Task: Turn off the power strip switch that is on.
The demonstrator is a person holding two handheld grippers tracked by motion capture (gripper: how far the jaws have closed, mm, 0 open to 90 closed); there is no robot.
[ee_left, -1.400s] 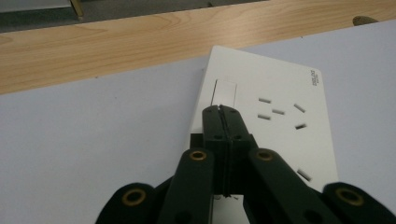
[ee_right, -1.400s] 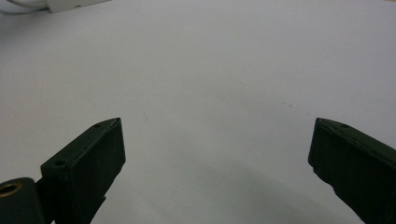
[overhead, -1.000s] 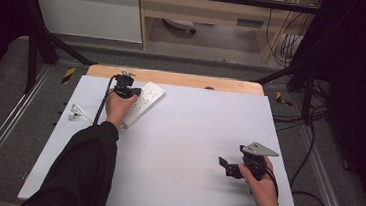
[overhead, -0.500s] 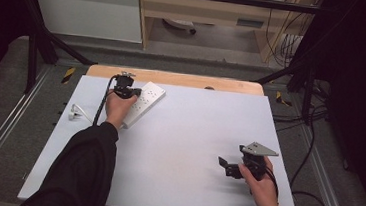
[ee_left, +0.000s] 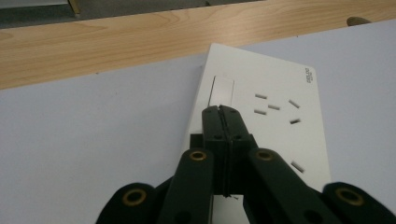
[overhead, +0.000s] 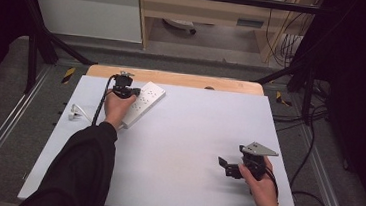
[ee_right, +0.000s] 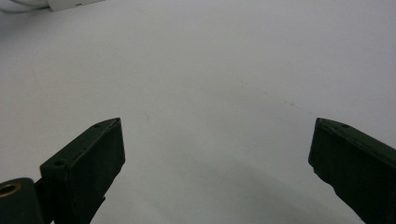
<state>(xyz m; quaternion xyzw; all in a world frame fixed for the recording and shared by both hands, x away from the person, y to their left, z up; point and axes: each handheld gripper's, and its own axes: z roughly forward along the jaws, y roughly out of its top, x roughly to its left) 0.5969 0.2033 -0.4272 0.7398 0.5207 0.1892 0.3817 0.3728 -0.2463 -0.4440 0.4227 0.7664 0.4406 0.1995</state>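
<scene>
Power strip (overhead: 141,103) sits at the far-left of the bench (overhead: 187,148), just short of the wooden edge strip (overhead: 173,78). No change over the last second: both hands parked, strip in the same spot. Left tool (ee_left: 220,112) has its jaws pressed together, tips over the strip's rocker switch (ee_left: 222,91); looks like a switch press, contact unclear. Right tool (ee_right: 217,158) spread wide, empty, low over bare bench. Strip's long axis runs diagonally, switch end toward the far right; cord (overhead: 77,111) exits near-left.
</scene>
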